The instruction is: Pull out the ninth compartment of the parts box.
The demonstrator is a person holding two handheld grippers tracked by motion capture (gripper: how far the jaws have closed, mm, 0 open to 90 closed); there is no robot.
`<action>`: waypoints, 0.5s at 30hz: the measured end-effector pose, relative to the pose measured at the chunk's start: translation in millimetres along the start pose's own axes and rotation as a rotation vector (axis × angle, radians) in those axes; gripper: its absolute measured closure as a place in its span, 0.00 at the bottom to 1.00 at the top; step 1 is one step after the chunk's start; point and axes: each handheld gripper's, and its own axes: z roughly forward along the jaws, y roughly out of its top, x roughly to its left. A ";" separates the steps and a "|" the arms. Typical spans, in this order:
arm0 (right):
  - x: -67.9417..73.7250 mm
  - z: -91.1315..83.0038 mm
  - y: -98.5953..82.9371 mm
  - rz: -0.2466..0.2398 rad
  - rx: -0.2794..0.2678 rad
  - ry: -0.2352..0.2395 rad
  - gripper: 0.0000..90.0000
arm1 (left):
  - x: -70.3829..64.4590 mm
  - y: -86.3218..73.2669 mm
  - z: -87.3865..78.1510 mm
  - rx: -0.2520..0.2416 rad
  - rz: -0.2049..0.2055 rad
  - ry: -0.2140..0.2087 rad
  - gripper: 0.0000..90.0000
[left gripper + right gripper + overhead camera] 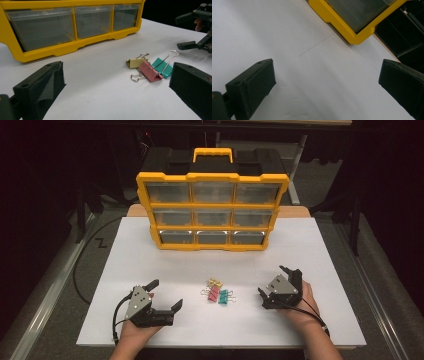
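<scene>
While both are held with jaws apart, the left gripper [166, 295] and right gripper [273, 281] flank three small coloured binder clips [218, 291] at lower centre — bare white tabletop [150, 255] lies around them, the yellow plastic drawer organiser [212, 205] well behind.

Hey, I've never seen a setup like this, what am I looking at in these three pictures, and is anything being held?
A person sits at a white table holding a hand-held two-jaw gripper in each hand: the left gripper and the right gripper. One picture looks down from above; the other two come from cameras riding on each gripper, looking along its black jaws. Between the grippers lie three small binder clips: a yellow one, a pink one and a teal one. Behind stands a yellow plastic organiser with nine clear drawers. Both grippers are open and hold nothing.
</scene>
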 end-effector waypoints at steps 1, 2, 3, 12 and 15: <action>1.0 0.2 0.1 -0.019 0.004 -0.004 0.02 | 0.1 0.1 0.1 0.007 0.001 0.002 0.01; 1.2 0.5 0.0 -0.039 0.006 -0.005 0.02 | 0.2 0.1 0.1 0.010 0.003 0.005 0.01; 1.8 0.8 0.1 -0.054 0.007 -0.009 0.02 | 0.2 0.0 0.0 0.009 0.009 0.012 0.01; 9.4 0.6 3.5 -0.150 0.026 -0.040 0.02 | -0.3 0.4 0.0 0.021 0.025 0.036 0.01; 12.7 0.2 5.5 -0.206 0.036 -0.052 0.02 | -1.2 0.5 0.2 0.023 0.034 0.040 0.01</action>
